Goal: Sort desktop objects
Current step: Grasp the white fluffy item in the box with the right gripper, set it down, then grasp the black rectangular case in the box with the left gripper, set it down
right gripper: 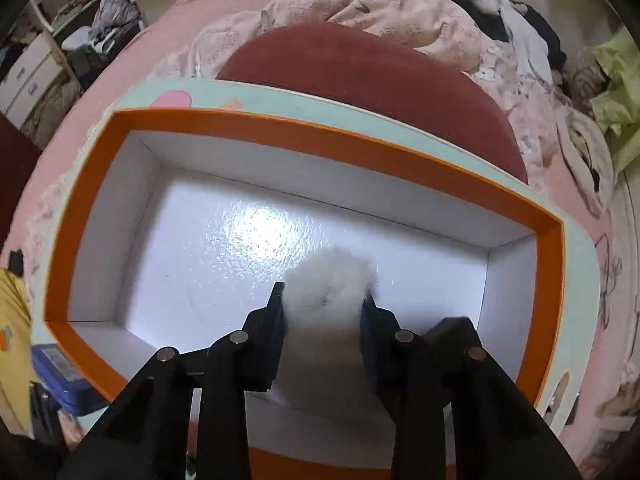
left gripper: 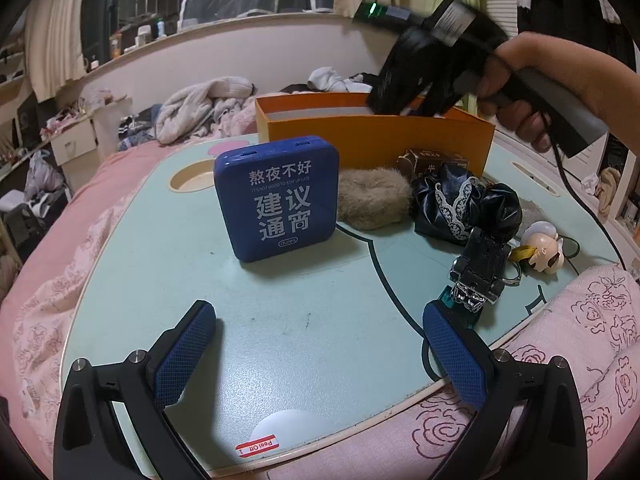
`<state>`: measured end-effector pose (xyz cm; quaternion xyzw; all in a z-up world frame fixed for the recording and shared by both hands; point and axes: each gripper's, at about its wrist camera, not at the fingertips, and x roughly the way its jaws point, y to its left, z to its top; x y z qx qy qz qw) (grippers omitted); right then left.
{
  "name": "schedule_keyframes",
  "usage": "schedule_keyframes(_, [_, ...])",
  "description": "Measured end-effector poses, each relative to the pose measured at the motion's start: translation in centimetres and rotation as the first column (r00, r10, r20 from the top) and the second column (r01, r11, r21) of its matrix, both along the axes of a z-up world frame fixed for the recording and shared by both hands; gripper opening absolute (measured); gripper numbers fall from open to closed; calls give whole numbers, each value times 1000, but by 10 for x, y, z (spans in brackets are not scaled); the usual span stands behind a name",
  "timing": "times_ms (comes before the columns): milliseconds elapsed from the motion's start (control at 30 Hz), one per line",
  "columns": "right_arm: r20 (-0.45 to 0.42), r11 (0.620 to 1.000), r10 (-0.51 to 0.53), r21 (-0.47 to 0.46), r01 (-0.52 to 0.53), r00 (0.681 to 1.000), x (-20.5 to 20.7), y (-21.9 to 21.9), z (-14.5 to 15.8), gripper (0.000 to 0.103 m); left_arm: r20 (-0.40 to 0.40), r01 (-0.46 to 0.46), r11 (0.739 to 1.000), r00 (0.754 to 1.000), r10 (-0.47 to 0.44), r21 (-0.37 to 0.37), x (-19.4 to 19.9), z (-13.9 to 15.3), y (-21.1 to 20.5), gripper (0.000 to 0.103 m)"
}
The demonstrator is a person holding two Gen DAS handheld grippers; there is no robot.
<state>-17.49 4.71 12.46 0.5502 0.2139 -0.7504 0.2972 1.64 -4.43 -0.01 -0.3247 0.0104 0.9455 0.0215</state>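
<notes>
While the left gripper [left gripper: 318,344] hangs low over the pale green table [left gripper: 160,280] with its blue-padded fingers [left gripper: 180,356] spread wide and nothing between them, the rest of the desktop lies beyond it. Farthest left stands a blue tin [left gripper: 276,196] with white lettering, tilted back on its edge. Just to its right a brown fur scrunchie [left gripper: 372,198] lies flat, touching a black satin scrunchie [left gripper: 464,208] with lace trim. A small brown box [left gripper: 434,160] sits behind those two, against the wall of the orange box [left gripper: 380,136]. Nearer the camera a black and silver toy [left gripper: 480,272] lies by the right finger, and beside it a small doll-head keychain [left gripper: 546,250].

Above the orange box's right end, a hand [left gripper: 520,92] holds the right gripper [right gripper: 324,308], which points steeply down into the box. In the right wrist view its jaws stand narrowly apart with a white fluffy ball [right gripper: 328,292] between the pads [right gripper: 276,332], touching both, over the box's white floor near its right side.
</notes>
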Motion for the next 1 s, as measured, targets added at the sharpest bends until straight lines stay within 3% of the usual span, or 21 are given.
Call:
schedule_keyframes(133, [-76,976,25,-213,-41,997,20,17,0,34,-1,0,1000,1000,0,1,0,0,-1,103])
schedule_keyframes(233, [-55,932,125,-336,-136,991,52,26,-2,34,1,0,1000,1000,0,0,-1,0,-2,103])
schedule_keyframes(367, [-23,908,212,-364,-206,977,89,33,-41,35,2,-2,1000,1000,2,-1,-1,2,-4,103])
schedule_keyframes(500, [-33,929,181,-323,-182,983,91,33,-104,39,4,-9,1000,1000,9,-7,-2,3,-5,103])
schedule_keyframes(567, [-76,909,142,-385,-161,987,92,45,-119,39,4,-9,1000,1000,9,-6,-3,3,-6,103])
schedule_keyframes(600, [-85,888,128,-435,-152,988,94,53,-122,45,4,-9,1000,1000,9,-7,-2,3,-6,103])
schedule_keyframes(633, [-92,867,109,-479,-139,990,98,64,-127,62,4,-9,1000,1000,9,-7,-2,3,-6,103])
schedule_keyframes(700, [-119,848,71,-515,-123,990,110,86,-138,80,4,-9,1000,1000,9,-7,-3,3,-7,103])
schedule_keyframes(867, [-200,907,74,-395,-150,977,155,125,-198,80,5,-8,1000,1000,8,-8,-2,2,-7,103])
schedule_keyframes(1000, [-168,924,49,-367,-108,985,182,151,-265,80,29,-62,998,998,63,-26,5,9,-15,103])
